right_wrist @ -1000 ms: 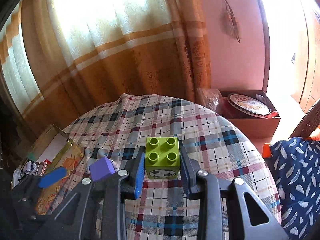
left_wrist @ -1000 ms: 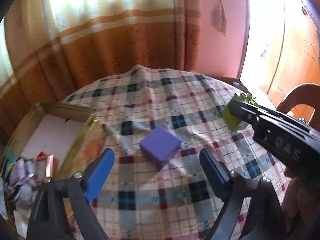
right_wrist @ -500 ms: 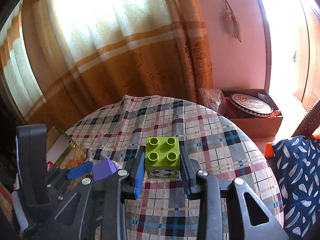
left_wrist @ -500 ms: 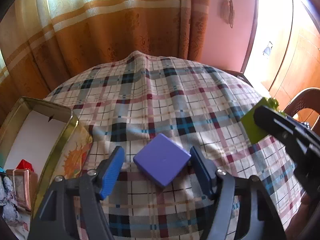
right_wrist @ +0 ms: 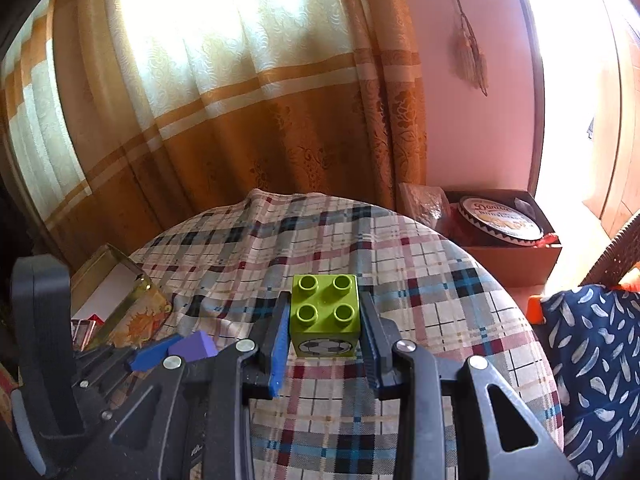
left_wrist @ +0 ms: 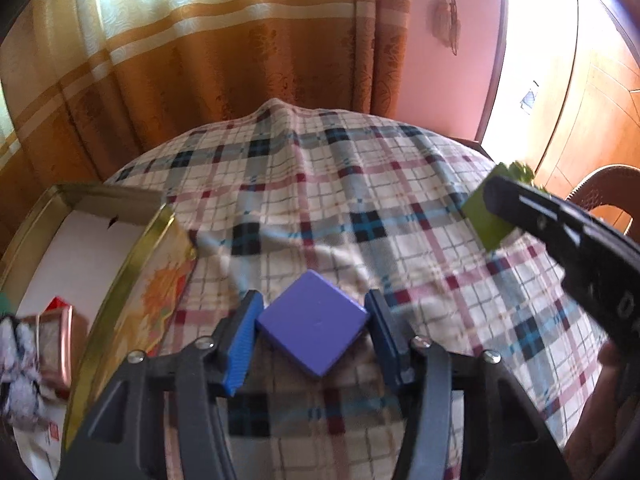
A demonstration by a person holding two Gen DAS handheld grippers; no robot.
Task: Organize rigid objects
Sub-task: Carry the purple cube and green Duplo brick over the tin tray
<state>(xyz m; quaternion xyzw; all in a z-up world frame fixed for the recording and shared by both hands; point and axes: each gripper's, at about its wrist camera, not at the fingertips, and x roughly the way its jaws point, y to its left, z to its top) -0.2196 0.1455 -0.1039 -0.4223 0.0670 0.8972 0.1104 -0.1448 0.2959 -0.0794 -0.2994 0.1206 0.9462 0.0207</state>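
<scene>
Closing in from wide, the left gripper (left_wrist: 312,330) jaws now bracket the purple block (left_wrist: 313,334) on the tabletop (left_wrist: 320,200) (corner-on, rigid, light, likely slippery); right gripper (right_wrist: 325,334) clamps the green brick (right_wrist: 325,314).

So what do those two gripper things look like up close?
Both look alike. The left gripper and right gripper each have two black plastic fingers with ridged blue pads and shiny silver screws. From the left camera, the right gripper's black body shows pale raised letters, too blurred to read.
</scene>
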